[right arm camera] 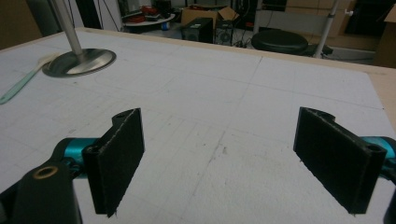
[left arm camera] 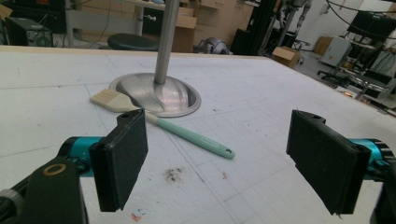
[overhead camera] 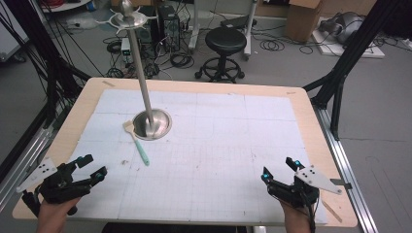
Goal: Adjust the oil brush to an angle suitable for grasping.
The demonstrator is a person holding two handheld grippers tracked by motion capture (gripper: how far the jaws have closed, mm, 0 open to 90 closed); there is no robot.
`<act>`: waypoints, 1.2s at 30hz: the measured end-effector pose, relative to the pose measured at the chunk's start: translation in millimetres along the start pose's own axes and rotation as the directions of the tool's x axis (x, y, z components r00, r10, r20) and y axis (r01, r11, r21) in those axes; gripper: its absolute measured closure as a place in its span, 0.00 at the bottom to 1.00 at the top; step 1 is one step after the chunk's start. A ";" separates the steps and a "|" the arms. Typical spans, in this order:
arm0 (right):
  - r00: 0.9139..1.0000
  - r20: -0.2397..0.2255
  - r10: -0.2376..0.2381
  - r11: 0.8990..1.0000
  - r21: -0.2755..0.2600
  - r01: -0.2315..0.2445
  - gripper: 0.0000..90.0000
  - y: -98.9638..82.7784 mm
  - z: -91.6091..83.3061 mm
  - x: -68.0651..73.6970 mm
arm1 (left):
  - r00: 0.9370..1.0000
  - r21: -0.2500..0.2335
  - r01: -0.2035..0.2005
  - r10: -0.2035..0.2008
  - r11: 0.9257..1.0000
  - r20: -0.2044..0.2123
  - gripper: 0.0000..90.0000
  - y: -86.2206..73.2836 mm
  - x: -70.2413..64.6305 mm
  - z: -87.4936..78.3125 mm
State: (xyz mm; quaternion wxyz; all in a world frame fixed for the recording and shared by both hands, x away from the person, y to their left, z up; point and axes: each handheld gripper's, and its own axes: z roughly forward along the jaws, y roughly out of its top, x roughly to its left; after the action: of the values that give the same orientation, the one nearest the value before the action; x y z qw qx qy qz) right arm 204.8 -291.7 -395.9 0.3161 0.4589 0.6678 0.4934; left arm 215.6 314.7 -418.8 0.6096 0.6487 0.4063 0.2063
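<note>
A pastry brush point(overhead camera: 138, 144) with a mint-green handle and pale bristles lies flat on the white mat, its bristle end touching the round base of a tall metal stand point(overhead camera: 152, 124). The left gripper view shows the brush point(left arm camera: 196, 139) just ahead of the jaws, its head against the stand's base point(left arm camera: 159, 95). My left gripper point(overhead camera: 91, 167) rests at the table's front left, open and empty, pointing toward the brush. At the front right sits my right gripper point(overhead camera: 279, 168), open too, with nothing between its jaws. From the right gripper view, the brush point(right arm camera: 21, 84) and stand point(right arm camera: 79, 60) lie far to the left.
The white gridded mat point(overhead camera: 218, 145) covers most of the wooden table point(overhead camera: 311, 121). The stand's pole rises to a dish-like top point(overhead camera: 128, 18). A black stool point(overhead camera: 225, 46), cables and boxes stand on the floor beyond the far edge. A small dark smudge point(left arm camera: 173, 174) marks the mat.
</note>
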 end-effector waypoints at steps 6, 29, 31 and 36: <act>1.000 -0.005 -0.003 1.000 0.004 0.003 0.17 -1.1 1.6 -1.1 | 1.000 0.040 -0.015 0.014 0.999 0.018 0.30 0.4 5.9 9.2; 1.000 -0.029 -0.006 1.000 0.019 0.007 0.17 0.5 6.2 1.8 | 0.982 0.268 -0.186 0.172 0.945 0.075 0.99 33.6 12.0 137.8; 0.999 -0.034 -0.008 1.000 0.025 0.009 0.17 0.6 7.6 2.9 | 0.978 0.321 -0.207 0.191 0.924 0.079 0.99 29.1 12.9 149.4; 0.999 -0.045 -0.022 0.999 0.030 0.023 0.18 0.8 10.4 5.7 | 0.978 0.370 -0.209 0.191 0.905 0.086 0.99 14.0 13.6 170.6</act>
State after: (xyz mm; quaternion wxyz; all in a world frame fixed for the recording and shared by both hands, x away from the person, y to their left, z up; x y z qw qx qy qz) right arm 211.9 -282.5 -398.2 0.2999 0.4450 0.6871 0.4898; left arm 357.5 220.0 -437.8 0.4588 0.7966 0.3549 0.1702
